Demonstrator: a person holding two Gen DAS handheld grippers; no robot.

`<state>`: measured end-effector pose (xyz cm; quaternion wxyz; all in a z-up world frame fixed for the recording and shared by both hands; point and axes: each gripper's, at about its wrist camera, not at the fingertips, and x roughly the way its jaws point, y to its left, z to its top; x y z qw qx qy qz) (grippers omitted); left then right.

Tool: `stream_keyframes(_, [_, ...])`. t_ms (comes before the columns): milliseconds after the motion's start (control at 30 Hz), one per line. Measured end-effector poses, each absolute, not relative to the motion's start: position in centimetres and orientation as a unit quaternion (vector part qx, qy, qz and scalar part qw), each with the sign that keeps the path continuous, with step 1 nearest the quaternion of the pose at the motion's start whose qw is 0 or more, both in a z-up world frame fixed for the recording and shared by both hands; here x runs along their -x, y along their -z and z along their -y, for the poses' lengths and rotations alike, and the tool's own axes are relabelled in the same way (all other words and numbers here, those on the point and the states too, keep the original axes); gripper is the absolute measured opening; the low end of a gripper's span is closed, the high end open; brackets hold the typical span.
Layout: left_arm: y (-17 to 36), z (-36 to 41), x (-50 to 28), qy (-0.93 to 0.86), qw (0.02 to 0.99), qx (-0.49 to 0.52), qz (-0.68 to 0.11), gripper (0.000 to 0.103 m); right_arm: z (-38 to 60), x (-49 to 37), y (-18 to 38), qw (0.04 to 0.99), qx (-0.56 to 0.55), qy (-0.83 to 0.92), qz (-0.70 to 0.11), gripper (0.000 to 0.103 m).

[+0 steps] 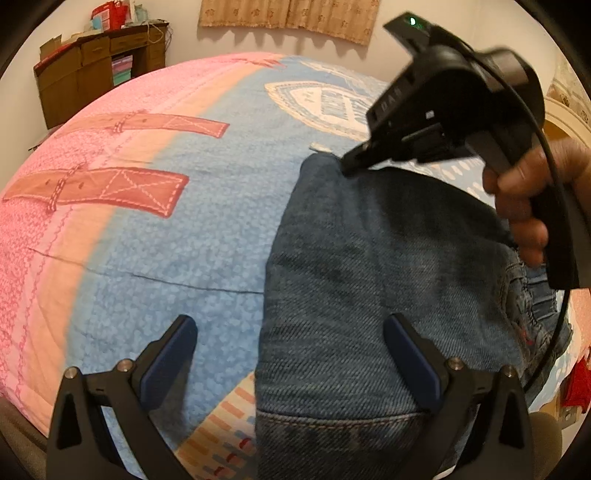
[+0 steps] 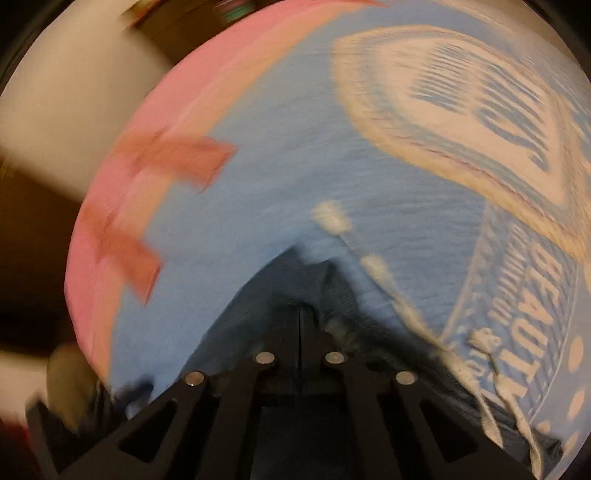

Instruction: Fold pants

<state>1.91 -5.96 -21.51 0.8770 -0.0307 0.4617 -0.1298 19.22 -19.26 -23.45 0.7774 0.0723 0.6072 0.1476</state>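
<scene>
The blue denim pants [image 1: 369,277] lie folded on the bed's right half. My left gripper [image 1: 291,363] hovers open over their near edge; one blue pad [image 1: 413,362] is above the denim, the other [image 1: 170,362] above the bedcover. A person's hand [image 1: 524,206] holds my right gripper [image 1: 347,168], whose tip sits at the pants' far left corner. In the blurred right wrist view, the right gripper [image 2: 300,310] has its fingers pressed together, and the dark denim [image 2: 236,332] gathers up to the tip. It looks shut on that corner.
The bedcover [image 1: 166,258] is pink on the left and blue in the middle, with a white printed emblem [image 2: 461,110]. A wooden cabinet [image 1: 92,74] stands in the far left corner under a curtain [image 1: 291,18]. A red item [image 1: 576,384] lies off the bed's right side.
</scene>
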Motion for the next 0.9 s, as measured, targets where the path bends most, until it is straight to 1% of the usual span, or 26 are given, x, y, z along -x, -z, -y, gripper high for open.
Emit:
stream_keyframes(33, [21.5,5.9,-1.9,0.131,0.878,0.029,-0.460,0.103,19.1,-18.9,22.4,0.803,-0.026,-0.086,-0.590,0.000])
stream_keyframes(67, [21.4,5.9,-1.9,0.133,0.878,0.027,-0.459,0.103,19.1,-18.5,21.2,0.823,0.026,-0.035,-0.566,0.003])
stream_keyframes(100, [21.4,5.9,-2.0,0.135,0.877,0.026,-0.460,0.103,19.6,-17.8,19.8,0.841,0.049,-0.008,-0.539,0.003])
stream_keyframes(133, [21.4,5.9,-2.0,0.137,0.877,0.026,-0.460,0.103,20.9,-16.7,18.1,0.855,0.026,-0.009,-0.518,0.003])
stream_keyframes(233, [21.4,5.9,-2.2,0.140,0.875,0.023,-0.463,0.103,25.5,-12.3,14.8,0.864,-0.105,-0.048,-0.489,0.004])
stream_keyframes(300, [21.1,5.9,-2.3,0.139,0.873,0.017,-0.467,0.103,28.7,-8.3,13.4,0.872,-0.135,-0.015,-0.470,0.004])
stream_keyframes(367, [20.3,5.7,-2.0,0.138,0.875,-0.002,-0.465,0.103,31.9,-4.6,12.5,0.876,-0.175,0.012,-0.449,0.004])
stream_keyframes(433, [19.6,5.2,-1.6,0.135,0.878,-0.013,-0.459,0.103,36.3,0.3,12.7,0.871,-0.261,0.029,-0.415,0.005])
stream_keyframes(467, [19.1,4.9,-1.5,0.129,0.880,-0.016,-0.456,0.103,38.6,2.8,13.3,0.862,-0.311,0.035,-0.398,0.007])
stream_keyframes(533, [18.4,4.4,-1.4,0.120,0.883,-0.017,-0.453,0.103,42.1,6.1,14.3,0.845,-0.366,0.057,-0.386,0.023])
stream_keyframes(600, [17.5,4.4,-1.6,0.112,0.886,-0.026,-0.449,0.103,44.3,9.2,15.8,0.833,-0.406,0.075,-0.367,0.059])
stream_keyframes(633, [16.9,4.5,-1.8,0.112,0.887,-0.032,-0.446,0.103,45.0,10.6,16.2,0.828,-0.426,0.078,-0.357,0.065])
stream_keyframes(667, [16.3,4.8,-1.9,0.116,0.889,-0.037,-0.442,0.103,45.3,11.3,16.6,0.822,-0.444,0.076,-0.349,0.069])
stream_keyframes(733, [15.5,5.5,-2.6,0.128,0.886,-0.048,-0.443,0.103,46.2,12.0,17.3,0.809,-0.474,0.065,-0.340,0.070])
stream_keyframes(900, [15.2,7.2,-5.3,0.116,0.868,-0.073,-0.477,0.103,46.4,11.2,18.4,0.795,-0.492,0.060,-0.350,0.070])
